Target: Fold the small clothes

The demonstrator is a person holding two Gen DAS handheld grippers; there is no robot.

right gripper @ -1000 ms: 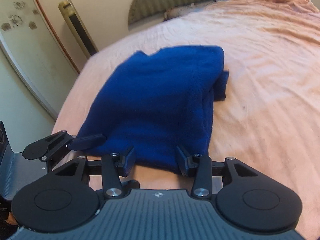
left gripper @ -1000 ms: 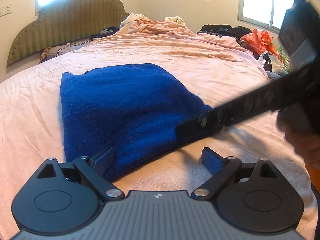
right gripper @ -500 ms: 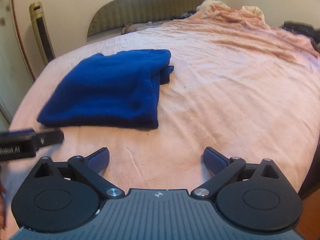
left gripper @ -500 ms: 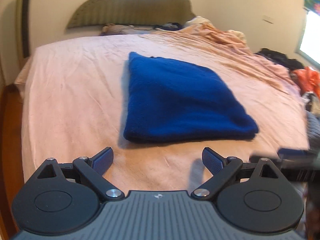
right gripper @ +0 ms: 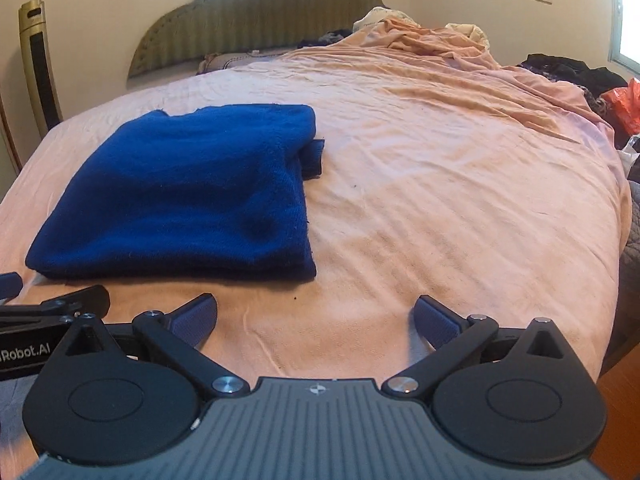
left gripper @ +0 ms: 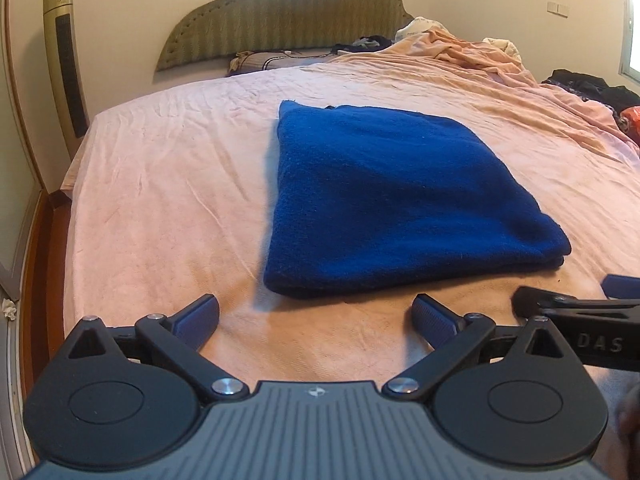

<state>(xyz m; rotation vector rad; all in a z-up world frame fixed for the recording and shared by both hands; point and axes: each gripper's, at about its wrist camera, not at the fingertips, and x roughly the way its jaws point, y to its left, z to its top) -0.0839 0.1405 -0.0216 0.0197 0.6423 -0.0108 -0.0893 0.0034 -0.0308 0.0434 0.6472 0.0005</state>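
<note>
At the far left, a tall gold and black tower fan is standing against the cream wall, beside the bed. A wide bed covered in a wrinkled pale pink sheet is filling most of both views, with a scalloped olive padded headboard rising behind it.

The left gripper is hovering low over the near edge of the bed, its blue-padded fingers spread wide and gripping nothing. Just beyond them, a folded deep blue fleece garment is lying flat on the sheet as a neat rectangle, clear of both fingers. In the right wrist view the same garment is sitting to the left of centre, and a small blue tab of fabric is sticking out from under its right edge.

The right gripper is also hanging just above the sheet near the foot of the bed, its fingers released and wide apart, well to the right of the garment's near corner. Each gripper is showing at the edge of the other's view, side by side.

Further right, a rumpled peach blanket is lying bunched toward the headboard, and a heap of dark clothes with an orange plastic bag is sitting at the bed's far right side.
</note>
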